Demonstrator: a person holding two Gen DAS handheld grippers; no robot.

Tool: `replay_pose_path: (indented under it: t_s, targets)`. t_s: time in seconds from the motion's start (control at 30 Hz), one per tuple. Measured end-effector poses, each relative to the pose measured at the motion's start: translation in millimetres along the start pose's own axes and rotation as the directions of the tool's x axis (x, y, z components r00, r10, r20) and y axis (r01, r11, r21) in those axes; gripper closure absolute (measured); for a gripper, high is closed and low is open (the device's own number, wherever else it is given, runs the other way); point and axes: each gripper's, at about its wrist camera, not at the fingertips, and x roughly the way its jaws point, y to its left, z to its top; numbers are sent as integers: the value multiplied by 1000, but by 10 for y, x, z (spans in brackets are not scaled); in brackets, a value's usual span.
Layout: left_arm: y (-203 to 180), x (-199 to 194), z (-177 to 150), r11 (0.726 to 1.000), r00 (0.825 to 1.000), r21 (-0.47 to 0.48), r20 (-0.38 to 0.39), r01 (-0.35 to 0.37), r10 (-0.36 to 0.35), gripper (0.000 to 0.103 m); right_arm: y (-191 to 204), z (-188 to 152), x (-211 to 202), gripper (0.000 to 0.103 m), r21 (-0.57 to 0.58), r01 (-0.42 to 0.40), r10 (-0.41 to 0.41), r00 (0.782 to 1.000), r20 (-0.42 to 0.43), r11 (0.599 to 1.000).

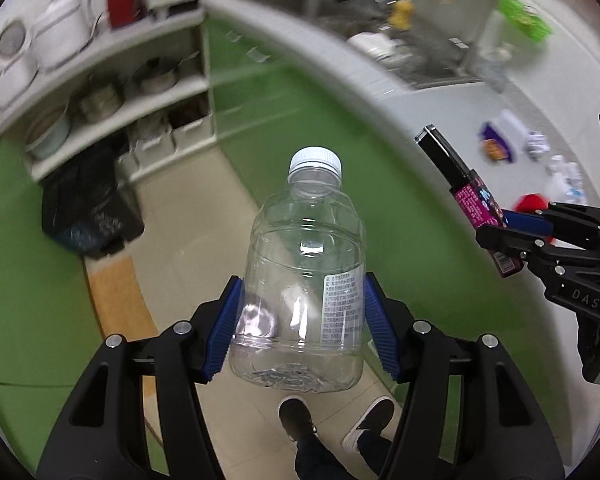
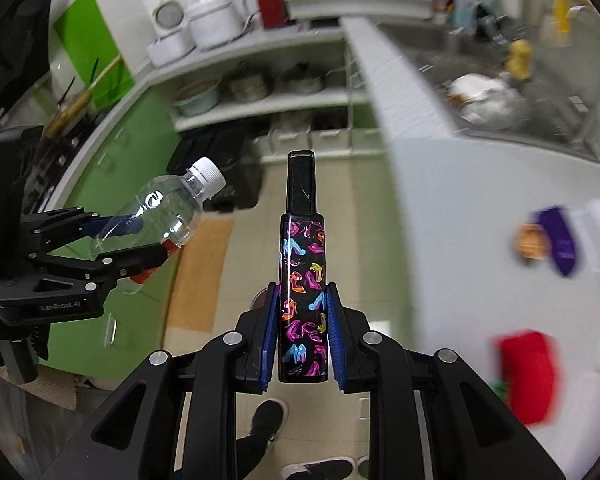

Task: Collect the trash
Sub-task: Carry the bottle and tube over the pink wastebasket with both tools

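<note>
My left gripper is shut on a clear empty plastic bottle with a white cap, held in the air above the floor; the left gripper and its bottle also show in the right wrist view. My right gripper is shut on a black slim bottle with coloured shoe prints, pointing forward; it also shows at the right of the left wrist view. A black-lined trash bin stands on the floor by the shelves, ahead and to the left of the left gripper; it also shows in the right wrist view.
A grey counter runs on the right with a purple packet, a red item and other litter. A sink with dishes lies beyond. White shelves with pots stand ahead. My feet are on the tiled floor.
</note>
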Motion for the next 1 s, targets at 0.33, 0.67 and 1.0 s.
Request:
replay_pose_path:
  t_s: [0.33,0.67,1.0]
  targets:
    - [1095,1913,-792,995,989,-104,-148,-7,-9,43,293,-246,2044,81,-44,-36,28,984,-174,998]
    - [1554,3765,-1627,980,959,-200,-280,-24,-34,42,138,-993,3768,81,-54,-59,40,950,-310,997]
    - [1868,4288,-1867,942,955,-334,-288,-27,-75,3,161,-1291,4598,81,-69,-82,51,927,-371,994]
